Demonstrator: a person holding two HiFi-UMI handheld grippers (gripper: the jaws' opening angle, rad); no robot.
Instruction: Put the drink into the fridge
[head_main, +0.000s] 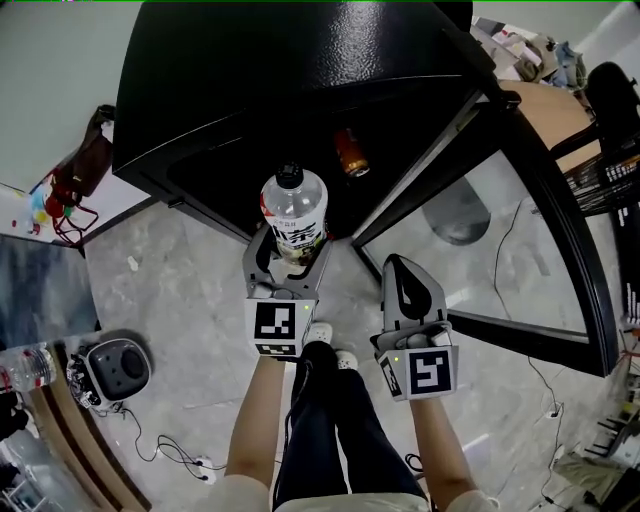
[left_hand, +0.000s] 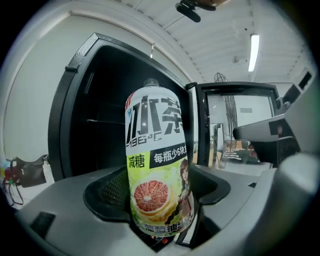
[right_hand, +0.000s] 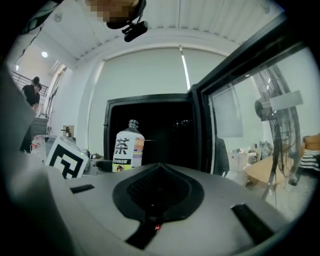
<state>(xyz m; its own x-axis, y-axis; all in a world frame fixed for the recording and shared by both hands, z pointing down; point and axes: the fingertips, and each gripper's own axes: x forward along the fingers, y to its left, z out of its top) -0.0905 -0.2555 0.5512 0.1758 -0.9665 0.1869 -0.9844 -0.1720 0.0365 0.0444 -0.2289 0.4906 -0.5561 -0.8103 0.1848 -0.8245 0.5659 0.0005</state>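
Note:
A large drink bottle (head_main: 294, 212) with a white and green grapefruit label stands upright in my left gripper (head_main: 290, 252), which is shut on it just in front of the open black fridge (head_main: 290, 90). In the left gripper view the bottle (left_hand: 158, 170) fills the space between the jaws, with the dark fridge interior (left_hand: 107, 135) behind it. My right gripper (head_main: 408, 290) is shut and empty, to the right of the bottle. In the right gripper view the bottle (right_hand: 129, 145) appears to the left before the fridge opening (right_hand: 160, 135).
The fridge's glass door (head_main: 520, 230) stands swung open to the right. A red can (head_main: 350, 152) sits inside the fridge. A round device (head_main: 118, 368) and cables lie on the floor at left, near a clear bottle (head_main: 28, 366). A fan (right_hand: 277, 110) stands behind the door glass.

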